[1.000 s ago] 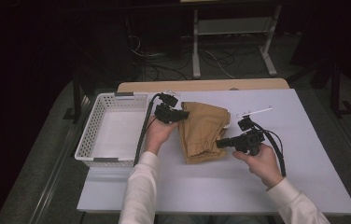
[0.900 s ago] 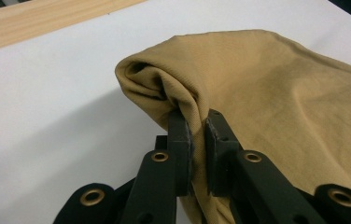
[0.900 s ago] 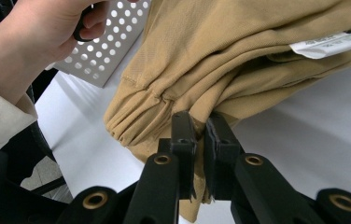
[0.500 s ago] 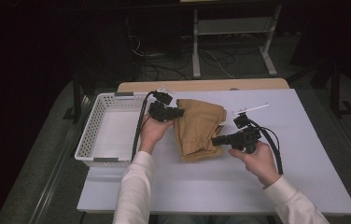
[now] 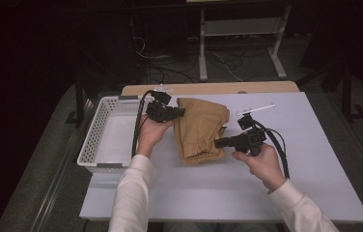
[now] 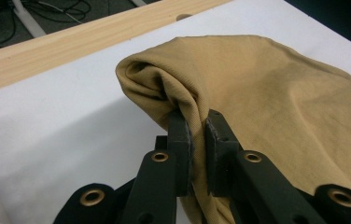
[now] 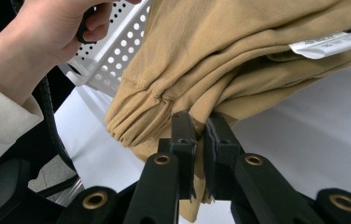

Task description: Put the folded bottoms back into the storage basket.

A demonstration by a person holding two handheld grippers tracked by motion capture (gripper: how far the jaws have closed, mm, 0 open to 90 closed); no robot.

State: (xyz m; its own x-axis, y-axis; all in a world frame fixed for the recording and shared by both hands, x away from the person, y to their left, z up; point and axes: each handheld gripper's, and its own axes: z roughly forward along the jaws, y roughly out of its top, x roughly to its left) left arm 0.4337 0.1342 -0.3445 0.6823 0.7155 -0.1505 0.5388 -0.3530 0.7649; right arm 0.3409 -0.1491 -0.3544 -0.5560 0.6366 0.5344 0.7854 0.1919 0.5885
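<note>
**Cloth held at two edges, basket waiting beside it**

Cloth first: the folded tan garment sits at the middle of the white table, partly lifted, just right of the white perforated basket. We hold it on both sides: the left gripper has its jaws closed on a thick fold at the far edge, the right gripper clamped on the hem near the gathered waistband. We judge the risks this way: each bite takes only a narrow bit of fabric, so the fold may slip out or fall open as it rises; uneven lifting could let the middle sag and catch the basket rim. A white label hangs loose. The tabletop is smooth and bare; beyond it we see a wooden strip, dark floor with cables and a metal stand
</note>
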